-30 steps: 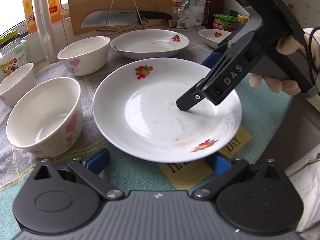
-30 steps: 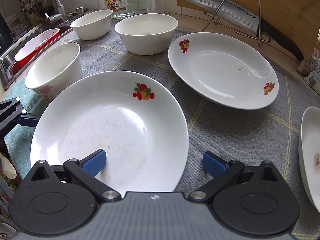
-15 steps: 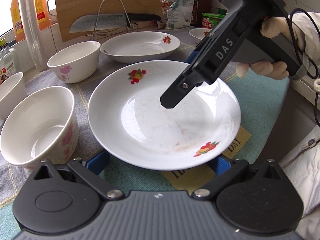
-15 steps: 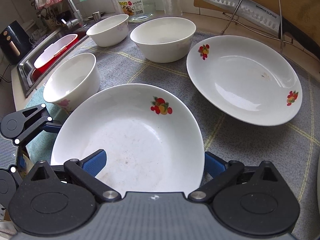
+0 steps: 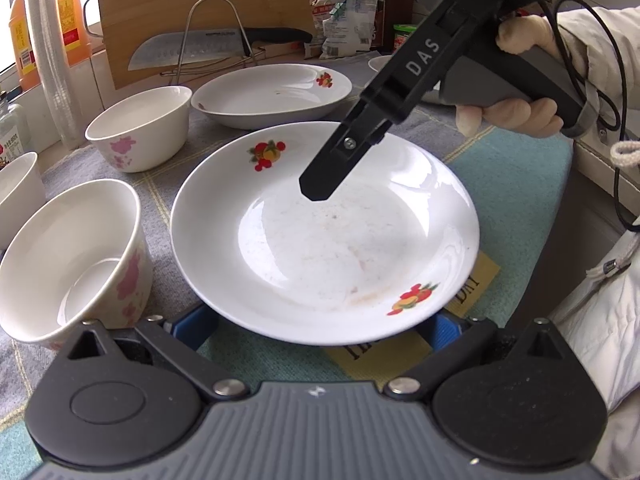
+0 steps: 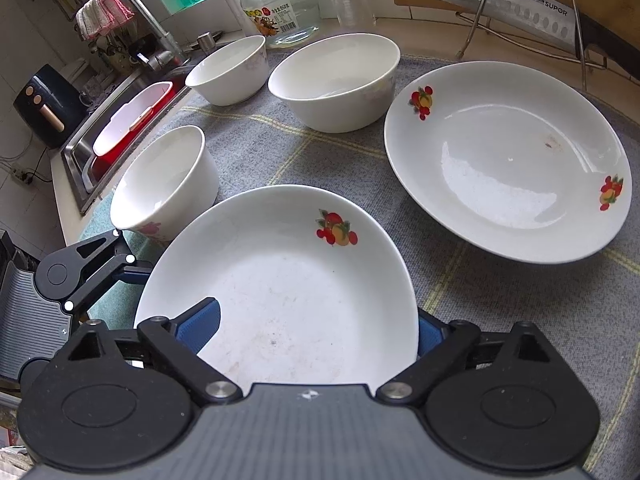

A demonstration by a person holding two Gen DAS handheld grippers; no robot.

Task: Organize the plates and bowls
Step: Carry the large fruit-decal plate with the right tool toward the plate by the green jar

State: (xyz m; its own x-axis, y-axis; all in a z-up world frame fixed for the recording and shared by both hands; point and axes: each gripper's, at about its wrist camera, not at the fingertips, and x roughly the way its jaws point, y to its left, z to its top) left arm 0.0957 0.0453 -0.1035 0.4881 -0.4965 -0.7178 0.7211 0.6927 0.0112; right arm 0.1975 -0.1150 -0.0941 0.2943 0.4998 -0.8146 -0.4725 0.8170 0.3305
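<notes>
A white plate with fruit decals lies on the mat in front of both grippers. My left gripper is open, its blue pads spread wide under the plate's near rim. My right gripper reaches in from the far right side, one black finger hanging over the plate's inside. In the right wrist view its left pad is over the plate's inside and its right pad is behind the rim. The jaws are closing with the rim between them, and no pad presses on it.
A second decal plate sits behind. Three white bowls stand to the left. A knife on a wire rack, a glass jar and a sink edge the counter. A person's hand holds the right gripper.
The right gripper has pulled up and tipped, its finger lifting off the plate's floor. The rim now stands between its jaws, which have narrowed a little. The left gripper has stayed put.
</notes>
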